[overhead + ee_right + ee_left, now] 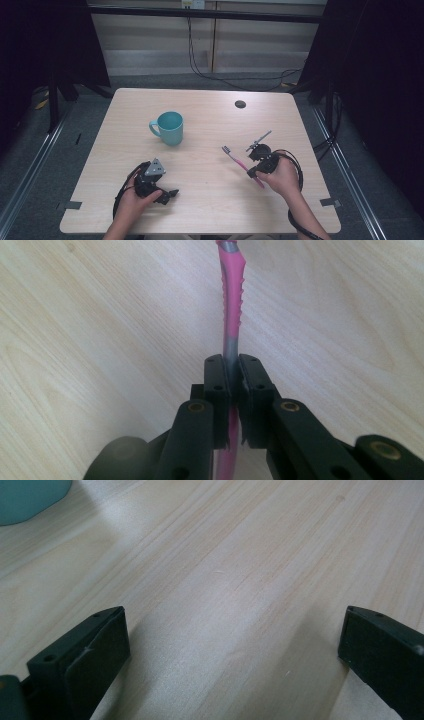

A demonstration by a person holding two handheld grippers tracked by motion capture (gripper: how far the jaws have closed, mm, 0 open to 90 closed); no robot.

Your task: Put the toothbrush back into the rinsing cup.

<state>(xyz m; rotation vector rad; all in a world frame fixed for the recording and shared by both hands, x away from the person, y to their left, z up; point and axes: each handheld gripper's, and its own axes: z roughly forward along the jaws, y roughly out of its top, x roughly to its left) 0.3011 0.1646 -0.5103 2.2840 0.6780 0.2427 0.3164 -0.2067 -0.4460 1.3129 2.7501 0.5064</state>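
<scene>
Both right gripper [231, 375] fingers [216, 390] clamp pink toothbrush [231, 310] handle — left gripper [232, 650] fingers spread wide, nothing between.

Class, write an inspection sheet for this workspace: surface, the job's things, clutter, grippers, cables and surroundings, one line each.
Surface: pale wooden table, with a dark round hole near its far edge.
Job's things: pink toothbrush, bristle end pointing towards the table's middle; teal mug upright, handle to the left in the high view.
Clutter: nothing seen.
Grippers: right gripper shut on the toothbrush handle; left gripper open over bare wood, nothing between its jaws.
Cables: a black cable loops beside the right hand; more black cables lie on the floor beyond the table.
Surroundings: dark curtains at both sides, grey floor, pale wall panels behind.
</scene>
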